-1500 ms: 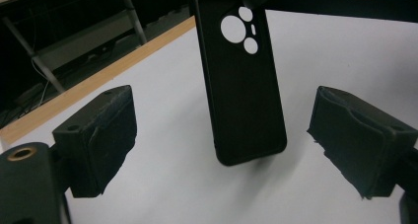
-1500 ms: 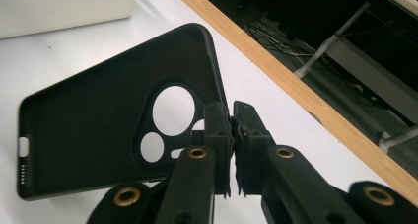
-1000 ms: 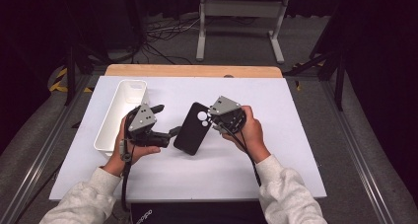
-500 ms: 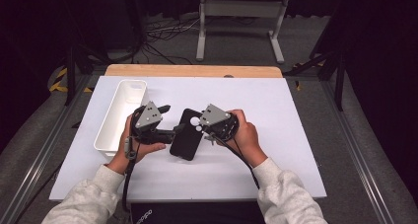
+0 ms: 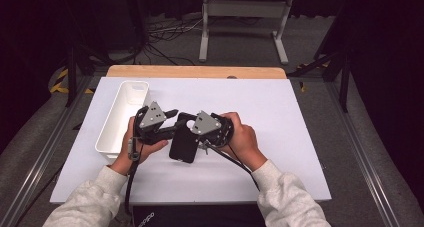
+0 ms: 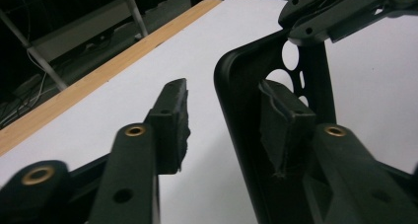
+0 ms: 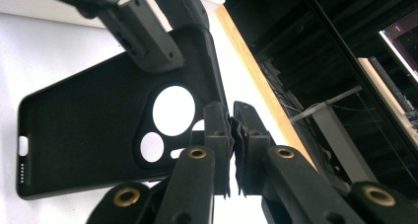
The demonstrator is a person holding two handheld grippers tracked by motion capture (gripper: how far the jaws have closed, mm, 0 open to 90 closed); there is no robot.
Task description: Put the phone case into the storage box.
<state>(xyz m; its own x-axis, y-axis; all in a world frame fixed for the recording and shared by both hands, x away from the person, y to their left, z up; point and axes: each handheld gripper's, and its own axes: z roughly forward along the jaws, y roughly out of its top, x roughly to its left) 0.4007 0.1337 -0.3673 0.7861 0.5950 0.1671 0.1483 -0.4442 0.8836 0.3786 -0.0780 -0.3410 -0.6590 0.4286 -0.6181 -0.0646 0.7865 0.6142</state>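
A black phone case with round camera cutouts is held just above the white table top, between my two grippers. My right gripper is shut on the case's rim beside the cutouts; in the right gripper view the pads press together on that rim of the case. My left gripper is open, and its jaws straddle the case's side wall, one pad outside and the other inside. The right gripper clamps the top of the case.
A long white bin lies on the table just left of my left hand. A wooden strip runs along the table's far edge. Beyond it are a metal stand and cables on the floor.
The right gripper has carried the case leftward and a little nearer to the person. The case's side wall now sits between the left gripper's open jaws.
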